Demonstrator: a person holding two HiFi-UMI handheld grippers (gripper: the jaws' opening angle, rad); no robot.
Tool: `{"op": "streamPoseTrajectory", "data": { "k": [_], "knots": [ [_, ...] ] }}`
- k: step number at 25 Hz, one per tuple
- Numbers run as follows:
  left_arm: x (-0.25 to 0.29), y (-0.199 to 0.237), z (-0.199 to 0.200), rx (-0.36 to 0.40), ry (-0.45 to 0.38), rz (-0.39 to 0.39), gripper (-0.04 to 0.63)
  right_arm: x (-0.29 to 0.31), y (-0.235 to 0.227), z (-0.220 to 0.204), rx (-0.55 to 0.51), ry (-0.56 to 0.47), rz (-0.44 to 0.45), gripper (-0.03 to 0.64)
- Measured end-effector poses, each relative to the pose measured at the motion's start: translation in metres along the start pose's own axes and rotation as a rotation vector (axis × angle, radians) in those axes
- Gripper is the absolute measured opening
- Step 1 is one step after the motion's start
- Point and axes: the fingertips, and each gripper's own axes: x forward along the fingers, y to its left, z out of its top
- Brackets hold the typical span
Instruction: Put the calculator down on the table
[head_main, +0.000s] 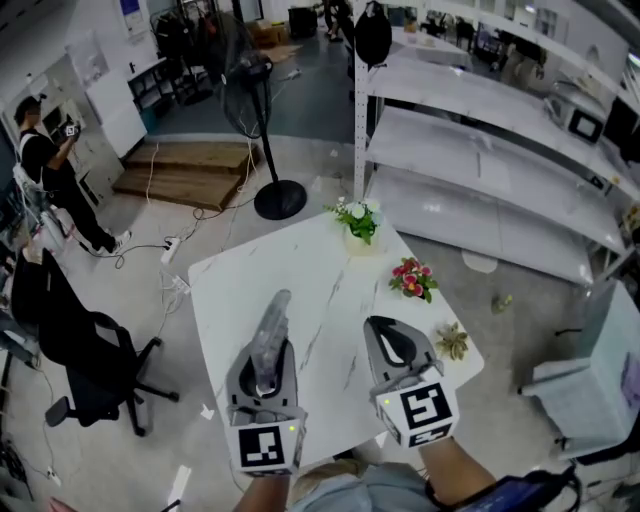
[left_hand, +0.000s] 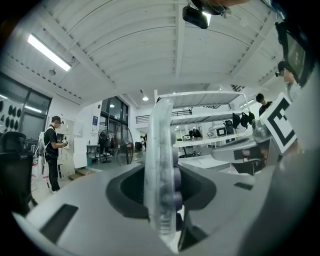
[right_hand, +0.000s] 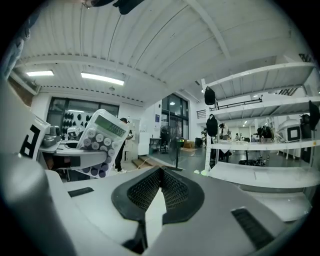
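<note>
A white calculator (head_main: 272, 335) with grey and purple keys stands edge-on between the jaws of my left gripper (head_main: 266, 350), above the near left part of the white marble table (head_main: 300, 270). In the left gripper view the calculator (left_hand: 160, 175) fills the middle as a thin upright slab, and both pads press on it. From the right gripper view, the calculator (right_hand: 102, 140) shows its keys and display at the left. My right gripper (head_main: 386, 325) hovers beside it over the table's near right, its fingertips (right_hand: 161, 172) touching with nothing between them.
Three small potted plants stand along the table's right side: white flowers (head_main: 357, 222), pink flowers (head_main: 412, 278) and a succulent (head_main: 452, 342). A black office chair (head_main: 80, 350) is left of the table, a floor fan (head_main: 270, 190) behind it, and white shelving (head_main: 480, 170) to the right.
</note>
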Motion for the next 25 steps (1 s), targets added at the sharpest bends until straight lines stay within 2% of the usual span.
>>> {"op": "streamPoseTrajectory", "data": {
  "k": [5, 11, 14, 25],
  "knots": [
    [0.023, 0.025, 0.025, 0.015, -0.066, 0.002, 0.132, 0.013, -0.003, 0.023, -0.033, -0.043, -0.029, 0.018],
    [0.049, 0.026, 0.035, 0.016, -0.097, -0.006, 0.132, 0.023, -0.024, 0.027, -0.026, -0.054, -0.062, 0.018],
    [0.066, 0.02, 0.026, 0.038, -0.065, -0.008, 0.132, 0.031, -0.039, 0.018, -0.018, -0.034, -0.057, 0.018],
    [0.11, -0.016, -0.028, 0.029, 0.085, -0.045, 0.133, 0.045, -0.078, -0.017, 0.035, 0.042, -0.035, 0.018]
  ]
}}
